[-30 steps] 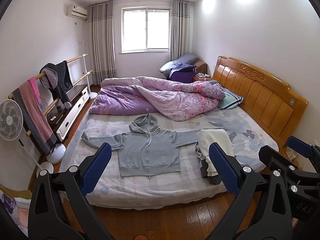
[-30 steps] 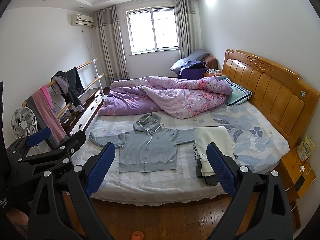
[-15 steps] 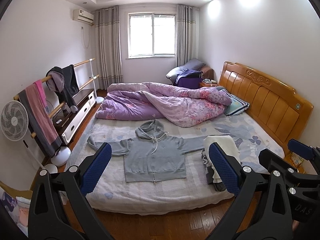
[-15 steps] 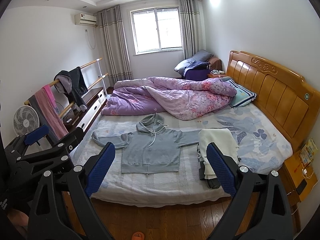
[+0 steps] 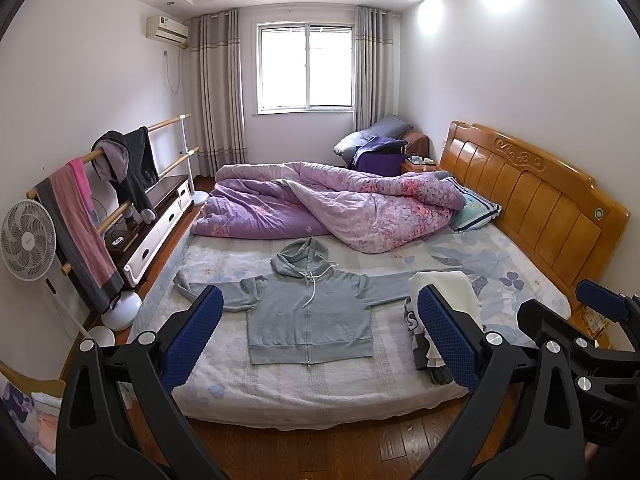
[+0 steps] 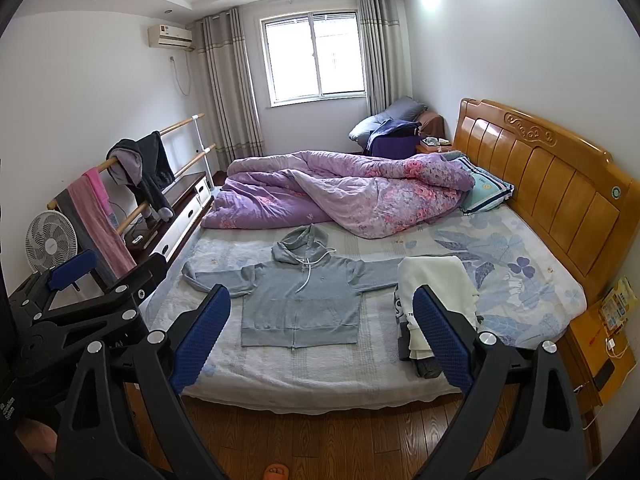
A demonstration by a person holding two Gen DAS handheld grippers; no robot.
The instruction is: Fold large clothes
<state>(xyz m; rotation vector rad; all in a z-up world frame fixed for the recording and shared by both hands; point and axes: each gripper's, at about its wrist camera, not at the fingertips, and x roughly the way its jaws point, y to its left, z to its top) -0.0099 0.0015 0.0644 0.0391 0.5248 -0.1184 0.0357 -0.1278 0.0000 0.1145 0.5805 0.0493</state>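
Here you held both hand-held grippers — left and right — wide open and empty above the floor, facing the grey zip hoodie spread flat on the bed.

Both views tilted upward, grey hoodie lower in frame, more ceiling visible
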